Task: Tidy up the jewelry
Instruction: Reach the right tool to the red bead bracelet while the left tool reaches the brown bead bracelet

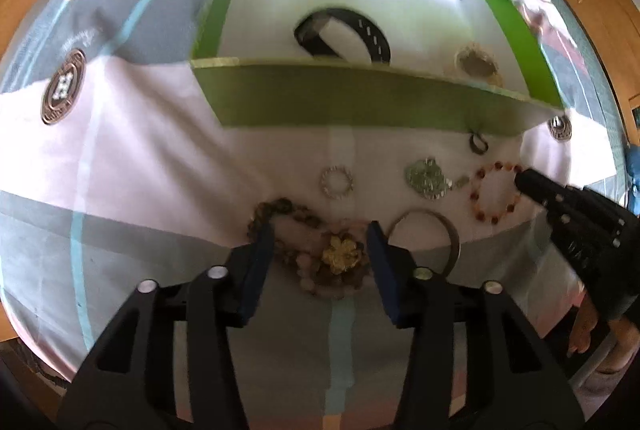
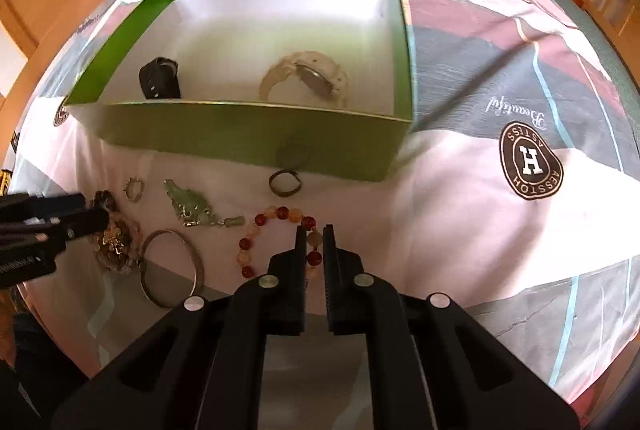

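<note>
Right gripper (image 2: 311,242) clamped on red bead bracelet (image 2: 256,230), left gripper (image 1: 320,250) part-open astride gold-flower beads (image 1: 340,256)

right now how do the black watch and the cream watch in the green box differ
The black watch is dark with a squarish face; the cream watch is pale with a rounder face. The black watch sits toward the box's left side in the right wrist view, the cream watch nearer its middle. The black watch looks more compact; the cream watch's strap spreads wider. Both lie inside the green box, strap looped, apart from each other.
</note>
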Available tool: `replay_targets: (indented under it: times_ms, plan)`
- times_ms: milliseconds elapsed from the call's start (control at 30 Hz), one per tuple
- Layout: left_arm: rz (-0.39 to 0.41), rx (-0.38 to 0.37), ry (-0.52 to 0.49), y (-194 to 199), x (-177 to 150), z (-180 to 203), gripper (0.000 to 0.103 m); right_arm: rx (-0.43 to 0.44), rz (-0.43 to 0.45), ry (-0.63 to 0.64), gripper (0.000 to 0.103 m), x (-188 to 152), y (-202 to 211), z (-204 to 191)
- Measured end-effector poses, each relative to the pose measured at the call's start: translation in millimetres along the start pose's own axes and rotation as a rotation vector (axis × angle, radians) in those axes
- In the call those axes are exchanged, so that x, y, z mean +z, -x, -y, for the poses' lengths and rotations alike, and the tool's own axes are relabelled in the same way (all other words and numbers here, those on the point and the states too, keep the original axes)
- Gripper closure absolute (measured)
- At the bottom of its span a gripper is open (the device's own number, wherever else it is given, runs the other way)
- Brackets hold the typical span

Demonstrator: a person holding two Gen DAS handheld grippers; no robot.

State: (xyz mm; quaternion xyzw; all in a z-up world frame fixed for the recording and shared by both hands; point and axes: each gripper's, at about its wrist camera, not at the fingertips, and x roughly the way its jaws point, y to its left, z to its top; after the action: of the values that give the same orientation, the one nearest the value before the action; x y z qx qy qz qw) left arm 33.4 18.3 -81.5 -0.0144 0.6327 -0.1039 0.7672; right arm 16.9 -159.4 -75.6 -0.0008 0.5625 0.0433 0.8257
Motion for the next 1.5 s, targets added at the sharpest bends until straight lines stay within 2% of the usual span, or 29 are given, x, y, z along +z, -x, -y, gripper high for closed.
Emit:
replay_targets:
  times_ms: [100, 167, 200, 267, 400, 633, 700, 933, 1000, 1067, 1200, 1267, 1333, 1467, 1500]
  plan:
    - [-0.029, -0.002, -0.011, -10, -3, 2, 0.065, 0.003, -0.015, -0.005, 0.096, -1, -4, -1]
    - [-0.027, 0.031, -0.024, -13, -4, 5, 0.066, 0.011, -0.021, -0.004, 0.096, -1, -5, -1]
    - [-0.028, 0.028, -0.022, -14, -4, 5, 0.069, 0.012, -0.02, -0.002, 0.096, -1, -6, -1]
    - [-0.037, 0.0, -0.007, -16, -3, 3, 0.083, 0.012, -0.015, 0.001, 0.096, -1, -7, -6]
    - [0.017, -0.031, 0.003, -5, -1, 3, 0.083, 0.018, -0.008, -0.01, 0.096, 1, -5, 0]
    - [0.147, -0.175, 0.029, 33, 5, -2, 0.083, 0.025, 0.0, -0.023, 0.096, -2, 1, 14]
    - [0.153, -0.201, 0.019, 35, 5, 1, 0.083, 0.032, 0.002, -0.026, 0.095, -2, 2, 19]
    - [0.143, -0.214, 0.019, 33, 5, 2, 0.081, 0.029, -0.005, -0.033, 0.095, -2, 0, 20]
    - [0.159, -0.208, 0.014, 35, 5, 2, 0.076, 0.027, -0.002, -0.038, 0.095, -2, 0, 22]
    - [0.158, -0.193, 0.022, 35, 5, 0, 0.075, 0.02, 0.002, -0.044, 0.095, -2, 1, 24]
    - [0.102, -0.051, 0.083, 21, 6, -15, 0.073, 0.018, 0.001, -0.048, 0.095, -2, 1, 25]
    - [0.073, 0.008, 0.113, 14, 5, -25, 0.073, 0.017, -0.003, -0.045, 0.09, -2, 0, 24]
    - [0.048, 0.027, 0.135, 8, 5, -32, 0.072, 0.023, -0.008, -0.055, 0.083, -2, 0, 26]
    - [0.03, 0.056, 0.123, 3, 5, -31, 0.055, 0.0, -0.013, -0.057, 0.081, -2, 1, 26]
    - [0.026, 0.065, 0.115, 1, 5, -29, 0.053, -0.009, -0.017, -0.056, 0.08, -2, 0, 26]
